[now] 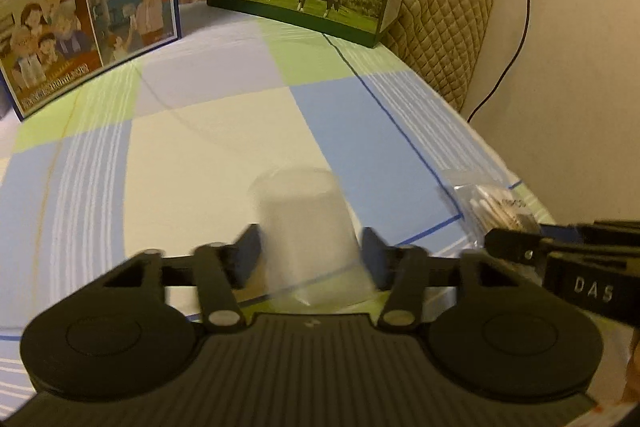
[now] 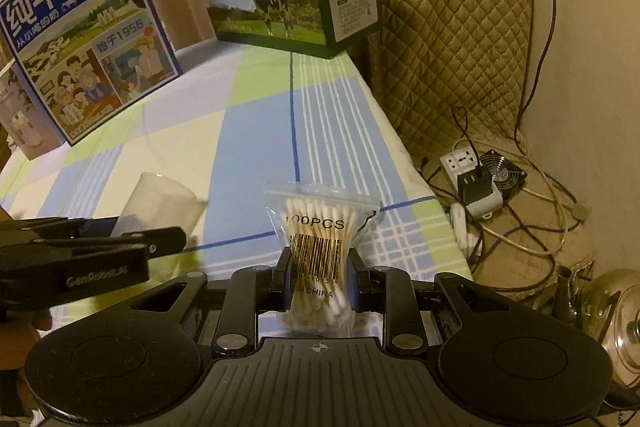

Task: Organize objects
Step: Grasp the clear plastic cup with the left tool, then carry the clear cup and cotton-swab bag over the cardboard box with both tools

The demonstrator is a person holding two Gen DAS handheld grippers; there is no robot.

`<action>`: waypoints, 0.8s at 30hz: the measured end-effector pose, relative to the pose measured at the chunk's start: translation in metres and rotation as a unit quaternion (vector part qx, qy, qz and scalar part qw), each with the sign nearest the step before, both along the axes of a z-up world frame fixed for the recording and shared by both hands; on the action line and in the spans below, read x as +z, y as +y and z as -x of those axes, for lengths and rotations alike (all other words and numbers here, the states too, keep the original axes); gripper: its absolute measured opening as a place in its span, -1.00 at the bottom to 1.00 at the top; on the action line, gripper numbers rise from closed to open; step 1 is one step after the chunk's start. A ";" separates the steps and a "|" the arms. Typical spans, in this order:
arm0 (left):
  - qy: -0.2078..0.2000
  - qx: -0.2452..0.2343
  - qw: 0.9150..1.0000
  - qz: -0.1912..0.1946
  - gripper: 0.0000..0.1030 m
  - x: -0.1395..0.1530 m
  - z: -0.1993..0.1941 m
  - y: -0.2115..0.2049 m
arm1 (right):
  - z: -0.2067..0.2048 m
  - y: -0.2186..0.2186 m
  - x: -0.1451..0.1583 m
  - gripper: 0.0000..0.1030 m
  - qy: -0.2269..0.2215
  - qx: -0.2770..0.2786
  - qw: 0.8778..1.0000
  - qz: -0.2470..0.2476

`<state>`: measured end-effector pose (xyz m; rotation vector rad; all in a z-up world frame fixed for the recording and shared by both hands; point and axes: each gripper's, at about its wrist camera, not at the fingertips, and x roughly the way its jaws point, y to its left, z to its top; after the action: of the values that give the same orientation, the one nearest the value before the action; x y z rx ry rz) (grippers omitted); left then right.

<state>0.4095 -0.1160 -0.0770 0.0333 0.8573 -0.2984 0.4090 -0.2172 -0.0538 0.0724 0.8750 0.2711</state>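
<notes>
Two views. From my left wrist, the left gripper (image 1: 310, 257) has narrowed around the clear plastic cup (image 1: 304, 227); pads look against its walls, probably to steady it as a holder. It looks empty and blurred, on the checked tablecloth (image 1: 200, 131).

From my right wrist, the right gripper (image 2: 318, 283) pinches the bag of cotton swabs (image 2: 318, 255) upright at its waist, just beside the cup, likely for dropping in.
</notes>
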 end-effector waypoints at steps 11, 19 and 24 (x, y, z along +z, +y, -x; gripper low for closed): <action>0.030 -0.015 0.999 -0.017 -0.16 0.007 0.058 0.036 | 0.033 0.032 0.023 -0.57 0.004 0.052 0.999 -0.001; 0.017 0.001 1.000 -0.005 -0.16 0.038 0.122 0.072 | 0.079 0.040 0.053 -0.57 0.002 0.072 0.997 -0.018; 0.000 -0.003 1.000 -0.009 -0.16 0.057 0.163 0.085 | 0.107 0.035 0.071 -0.57 -0.005 0.064 0.997 -0.030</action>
<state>0.2470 -0.0306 -0.0202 0.0531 0.8610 -0.2955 0.3021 -0.1823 0.0172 0.0708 0.8636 0.4176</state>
